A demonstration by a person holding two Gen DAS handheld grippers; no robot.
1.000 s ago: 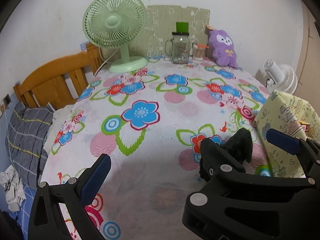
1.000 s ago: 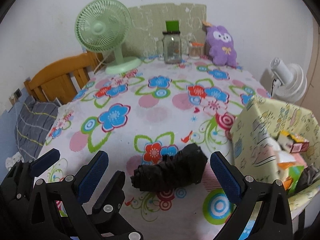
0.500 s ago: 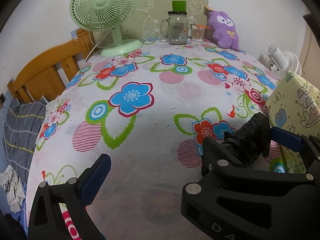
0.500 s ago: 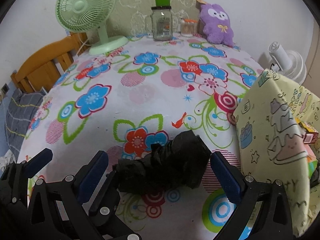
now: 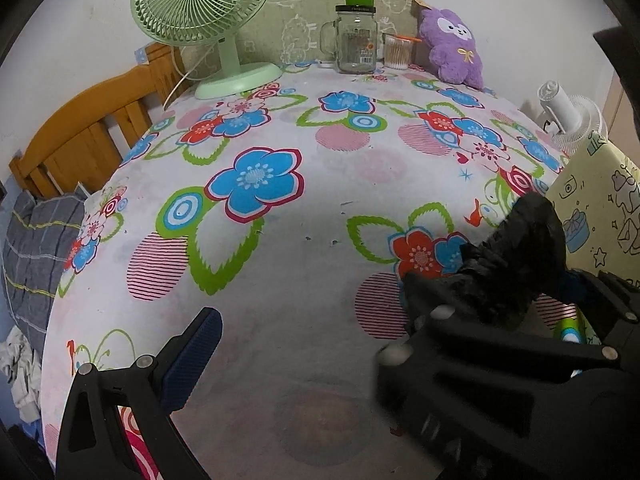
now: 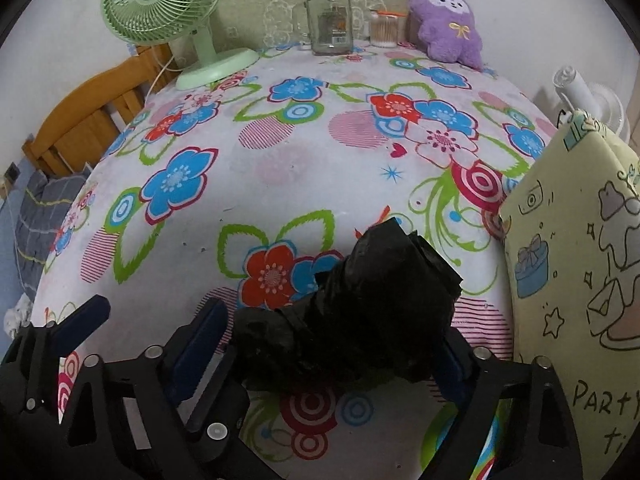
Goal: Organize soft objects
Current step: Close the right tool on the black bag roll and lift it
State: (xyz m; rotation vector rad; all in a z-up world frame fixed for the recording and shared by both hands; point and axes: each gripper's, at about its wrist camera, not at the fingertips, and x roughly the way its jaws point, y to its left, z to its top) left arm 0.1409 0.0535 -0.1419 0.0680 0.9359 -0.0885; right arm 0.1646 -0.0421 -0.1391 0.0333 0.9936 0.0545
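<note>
A crumpled black plastic bag (image 6: pixel 360 300) lies on the flowered tablecloth (image 6: pixel 248 168), right beside a yellow cartoon-print storage bag (image 6: pixel 560 260). My right gripper (image 6: pixel 334 320) straddles the black bag with its jaws closing. The right pad is against the bag, while the left pad (image 6: pixel 200 340) stands just short of it. My left gripper (image 5: pixel 312 304) is open and holds nothing; its left pad (image 5: pixel 192 360) hovers over bare cloth, and its right finger crosses the right gripper. From the left wrist, the black bag (image 5: pixel 520 248) shows at the right. A purple plush toy (image 6: pixel 446 20) sits at the table's far edge.
At the back stand a green desk fan (image 6: pixel 168 4), a glass jar (image 6: pixel 330 20) and a cup of cotton swabs (image 6: pixel 384 32). A white fan (image 6: pixel 588 96) stands behind the yellow bag. A wooden headboard (image 5: pixel 80 140) and a grey plaid pillow (image 5: pixel 36 248) lie left of the table.
Both grippers have come down toward the table and closer to the black bag. The right jaws have narrowed around it. The bag has stayed on the cloth.
</note>
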